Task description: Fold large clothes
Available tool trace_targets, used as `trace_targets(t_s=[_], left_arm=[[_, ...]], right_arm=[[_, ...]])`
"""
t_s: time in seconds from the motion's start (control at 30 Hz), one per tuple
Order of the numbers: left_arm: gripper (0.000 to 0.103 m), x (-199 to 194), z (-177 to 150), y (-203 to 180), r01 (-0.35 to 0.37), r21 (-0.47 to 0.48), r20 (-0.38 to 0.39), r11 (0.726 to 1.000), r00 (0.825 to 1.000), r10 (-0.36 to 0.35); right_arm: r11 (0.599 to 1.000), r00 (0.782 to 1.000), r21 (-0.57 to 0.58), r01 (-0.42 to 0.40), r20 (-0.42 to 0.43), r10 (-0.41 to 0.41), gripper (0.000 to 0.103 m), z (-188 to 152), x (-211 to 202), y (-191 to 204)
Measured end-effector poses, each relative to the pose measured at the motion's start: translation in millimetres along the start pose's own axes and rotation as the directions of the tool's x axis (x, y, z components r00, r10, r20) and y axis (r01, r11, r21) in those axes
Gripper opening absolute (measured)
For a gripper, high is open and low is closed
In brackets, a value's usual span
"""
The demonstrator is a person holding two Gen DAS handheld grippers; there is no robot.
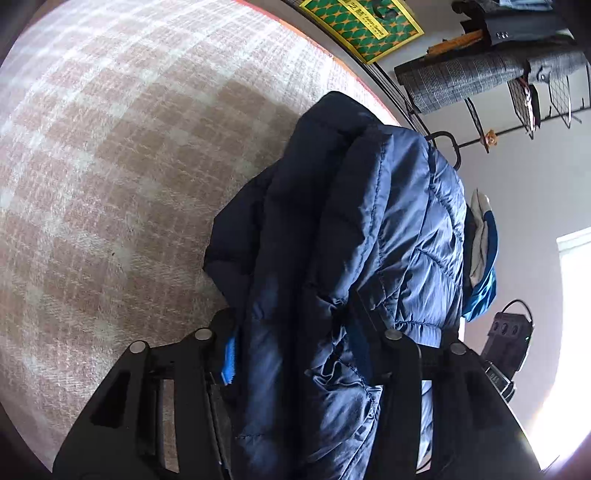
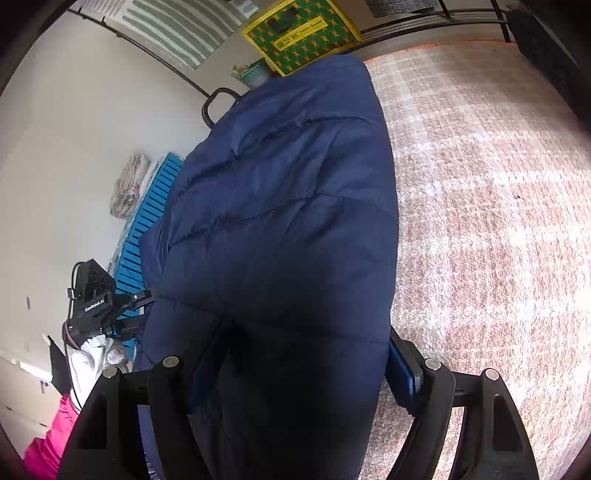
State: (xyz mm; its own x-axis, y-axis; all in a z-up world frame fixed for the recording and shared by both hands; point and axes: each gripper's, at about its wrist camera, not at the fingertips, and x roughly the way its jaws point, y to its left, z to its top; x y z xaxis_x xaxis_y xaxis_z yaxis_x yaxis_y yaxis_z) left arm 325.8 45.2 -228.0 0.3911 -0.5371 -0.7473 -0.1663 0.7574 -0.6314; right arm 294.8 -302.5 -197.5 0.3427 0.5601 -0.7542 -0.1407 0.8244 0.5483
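Left gripper [image 1: 299, 354], right gripper [image 2: 295, 373] — jaws clamped.

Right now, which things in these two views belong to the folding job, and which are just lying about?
Part of the job:
- navy puffer jacket, bunched between both pairs of jaws
- left gripper
- right gripper
- plaid blanket under it

Lying about:
- green-and-yellow box
- blue slatted crate
- plaid cloth on the wire rack
- pink fabric

Jacket [image 1: 351, 240] on rug [image 1: 110, 166] — between tools
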Motion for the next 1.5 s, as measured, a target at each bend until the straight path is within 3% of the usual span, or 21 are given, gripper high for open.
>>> trace_targets(t_s=[0.1,0.17,0.37,0.47,0.57,0.93,1.07,1.4,1.5], left_arm=[[0.03,-4.5,-4.7,-20.6,-0.069,0.107,0.035,0.992,0.997,0.066],[0.024,-9.7,-11.4,-30.8,-0.1,0.149,0.062,0.984,0.994,0.092],[0.018,-21.7,-26.0,-54.8,-0.136,0.215,0.125,0.967,0.986,0.111],[0.016,-30.1,-32.4,-63.7,-0.124,0.23,0.146,0.965,0.985,0.091],[0.016,-36.9,-38.9,-74.1,-0.08,0.24,0.149,0.968,0.988,0.045],[0.013,-40.6,-61.5,-123.4,-0.031,0.348,0.139,0.937,0.99,-0.019],[0.013,-40.2,-73.1,-148.1,-0.023,0.412,0.142,0.911,0.989,-0.039],[0.013,-16.1,-86.9,-222.6,0.029,0.505,0.129,0.863,0.986,-0.109],[0.013,-10.5,-91.9,-255.9,0.054,0.542,0.127,0.839,0.981,-0.145]], right_arm=[[0.999,0.999,-0.027,0.047,-0.012,-0.047,0.07,-2.0,-1.9,5.4],[0.998,0.998,-0.035,0.06,-0.008,-0.06,0.059,-3.9,-5.3,8.7],[0.976,0.985,-0.135,0.17,0.027,-0.168,0.028,-6.4,-26.7,34.5],[0.941,0.968,-0.226,0.25,0.07,-0.241,0.022,-9.7,-39.6,59.3],[0.91,0.952,-0.279,0.305,0.103,-0.288,0.021,-13.1,-52.9,74.8],[0.822,0.895,-0.355,0.446,0.189,-0.404,0.018,-22.5,-85.7,99.9],[0.787,0.871,-0.374,0.491,0.243,-0.428,0.018,-27.5,-106.6,98.6],[0.765,0.829,-0.334,0.551,0.33,-0.452,0.017,-30.0,-180.1,66.1],[0.735,0.801,-0.336,0.589,0.368,-0.473,0.017,-24.3,-200.2,59.1]])
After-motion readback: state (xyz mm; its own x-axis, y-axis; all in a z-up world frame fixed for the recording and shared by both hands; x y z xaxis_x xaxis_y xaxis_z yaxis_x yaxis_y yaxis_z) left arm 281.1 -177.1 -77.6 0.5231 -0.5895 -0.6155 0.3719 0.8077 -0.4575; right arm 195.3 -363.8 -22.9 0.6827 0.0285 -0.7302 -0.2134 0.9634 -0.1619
